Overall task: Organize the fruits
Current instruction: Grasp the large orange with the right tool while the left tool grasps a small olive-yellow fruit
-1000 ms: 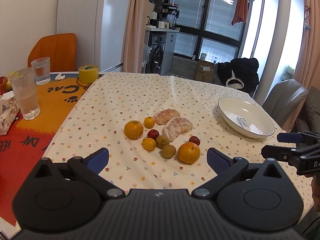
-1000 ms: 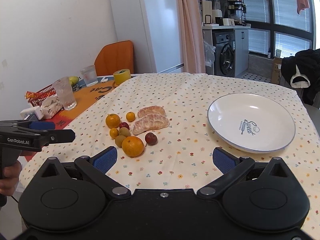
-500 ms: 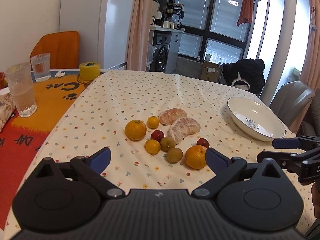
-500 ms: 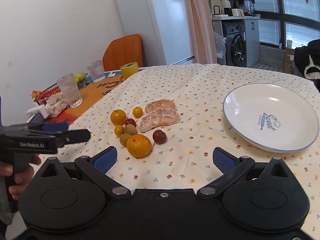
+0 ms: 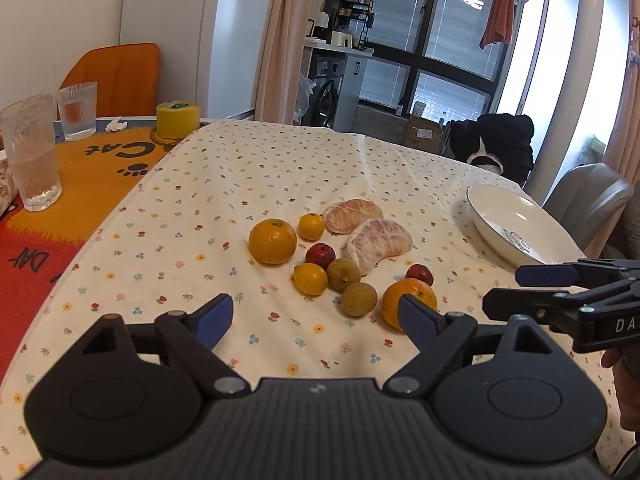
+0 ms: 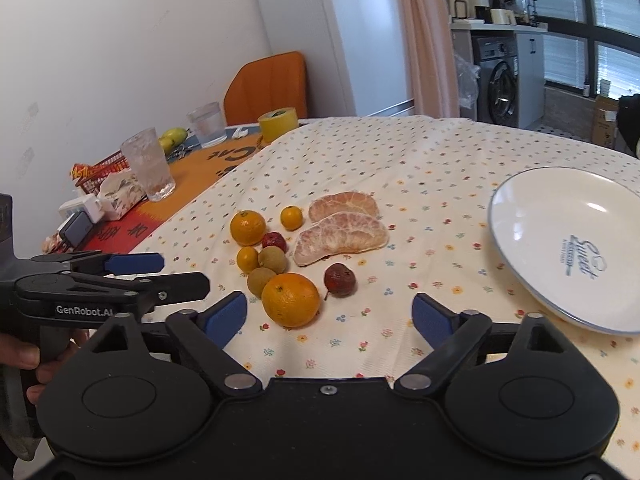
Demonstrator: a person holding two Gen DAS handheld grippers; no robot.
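Observation:
A cluster of fruit lies on the floral tablecloth (image 5: 224, 184): two oranges (image 5: 273, 241) (image 6: 291, 300), small yellow citrus (image 5: 311, 278), brown round fruits (image 5: 359, 299), red fruits (image 6: 339, 279) and two peeled pomelo pieces (image 5: 379, 245) (image 6: 341, 238). An empty white plate (image 6: 568, 248) (image 5: 516, 228) sits to the right of the fruit. My left gripper (image 5: 316, 318) is open, just short of the near fruits. My right gripper (image 6: 330, 316) is open, with the near orange between its fingers' line but not held.
On the orange mat at the left stand two glasses (image 5: 30, 156) (image 5: 77, 110) and a yellow tape roll (image 5: 177, 119). A tissue pack (image 6: 122, 194) and small items lie at the table's left edge. An orange chair (image 6: 268, 84) and a grey chair (image 5: 588, 196) stand behind.
Both grippers have moved forward toward the fruit cluster, which now looms larger and closer to the fingertips. The fruit and plate have not moved. Both stay open.

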